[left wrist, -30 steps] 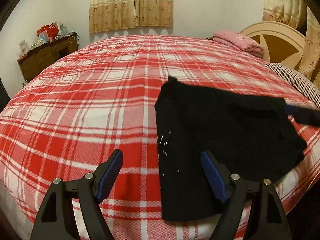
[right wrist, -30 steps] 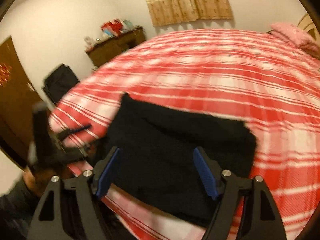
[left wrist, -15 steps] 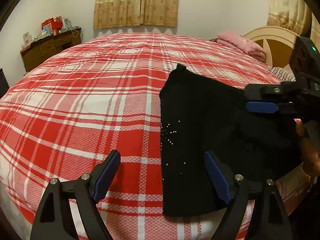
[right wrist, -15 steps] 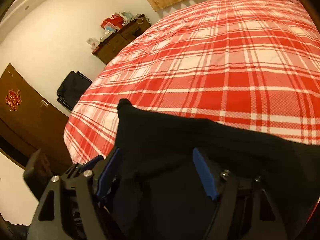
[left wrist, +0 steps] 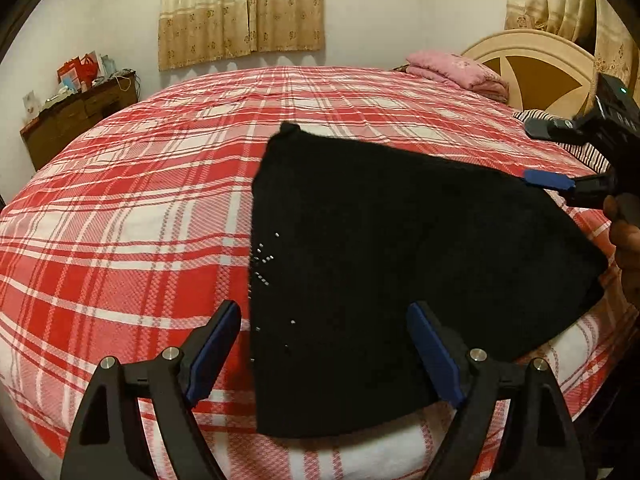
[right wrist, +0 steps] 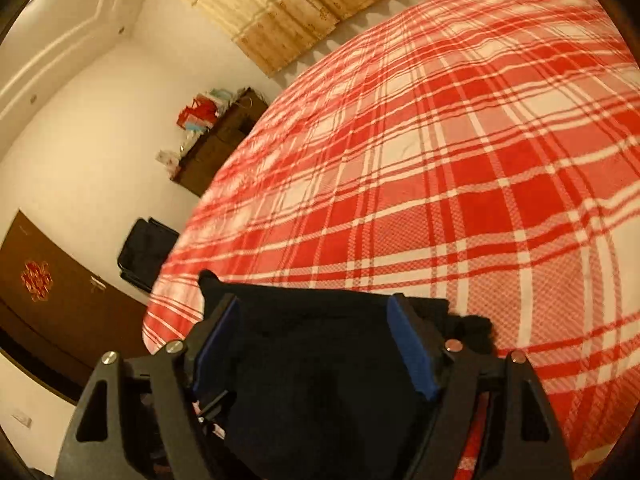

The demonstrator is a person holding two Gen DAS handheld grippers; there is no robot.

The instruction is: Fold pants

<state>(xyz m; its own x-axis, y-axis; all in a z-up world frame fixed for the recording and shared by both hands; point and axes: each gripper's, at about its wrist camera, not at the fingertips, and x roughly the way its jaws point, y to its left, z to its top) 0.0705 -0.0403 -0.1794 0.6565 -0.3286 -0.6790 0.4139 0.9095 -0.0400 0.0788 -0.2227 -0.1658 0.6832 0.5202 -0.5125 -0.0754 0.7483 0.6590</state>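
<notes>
Black folded pants (left wrist: 400, 248) lie on the near right part of the red plaid bed (left wrist: 140, 208), with small silver studs near their left edge. My left gripper (left wrist: 324, 344) hovers open at the near end, and the pants' left edge runs between its blue pads. My right gripper (left wrist: 540, 154) comes in from the right, open over the pants' far right edge, held by a person's hand (left wrist: 628, 248). In the right wrist view the right gripper (right wrist: 316, 332) is open and rolled over, with the pants (right wrist: 320, 380) lying between and below its fingers, not pinched.
A pink folded blanket (left wrist: 456, 70) and a striped pillow (left wrist: 536, 116) lie by the cream headboard (left wrist: 532, 72). A wooden dresser (left wrist: 80, 120) with clutter stands by the left wall. Beyond the bed's corner are a black bag (right wrist: 146, 252) and a brown door (right wrist: 48, 300).
My right gripper has swung in low over the pants' right edge and rolled, so its view is tilted. My left gripper has shifted only slightly. The pants have not moved.
</notes>
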